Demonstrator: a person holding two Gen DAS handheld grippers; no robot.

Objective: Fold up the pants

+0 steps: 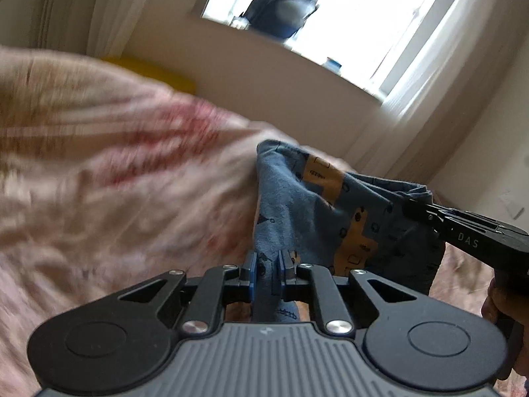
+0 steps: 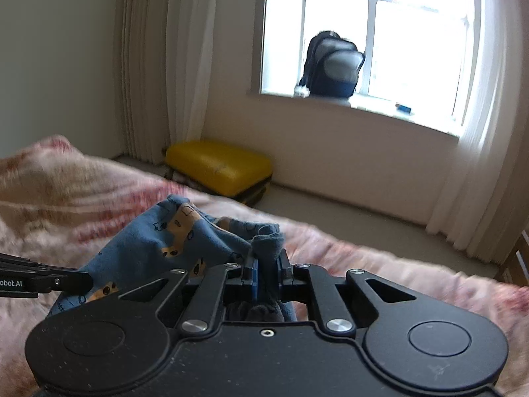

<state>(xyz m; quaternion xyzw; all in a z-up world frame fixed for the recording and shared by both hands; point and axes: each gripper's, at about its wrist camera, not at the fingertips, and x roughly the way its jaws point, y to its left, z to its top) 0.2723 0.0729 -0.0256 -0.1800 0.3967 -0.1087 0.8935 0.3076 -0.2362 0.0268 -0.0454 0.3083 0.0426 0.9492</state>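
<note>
Small blue pants (image 1: 314, 198) with orange and dark printed shapes hang bunched above the pink patterned bed cover (image 1: 115, 165). My left gripper (image 1: 267, 264) is shut on one edge of the cloth, which runs down between its blue pads. The right gripper (image 1: 410, 200) comes in from the right in the left wrist view, clamped on the other end of the cloth. In the right wrist view the pants (image 2: 158, 241) drape to the left, my right gripper (image 2: 267, 264) is shut on a bunched fold, and the left gripper's finger (image 2: 66, 281) pinches the cloth at the left edge.
The bed cover (image 2: 66, 205) fills the foreground. A yellow suitcase (image 2: 218, 165) lies on the floor by the wall under the window. A dark backpack (image 2: 334, 66) stands on the window sill. White curtains (image 2: 148, 66) hang on both sides of the window.
</note>
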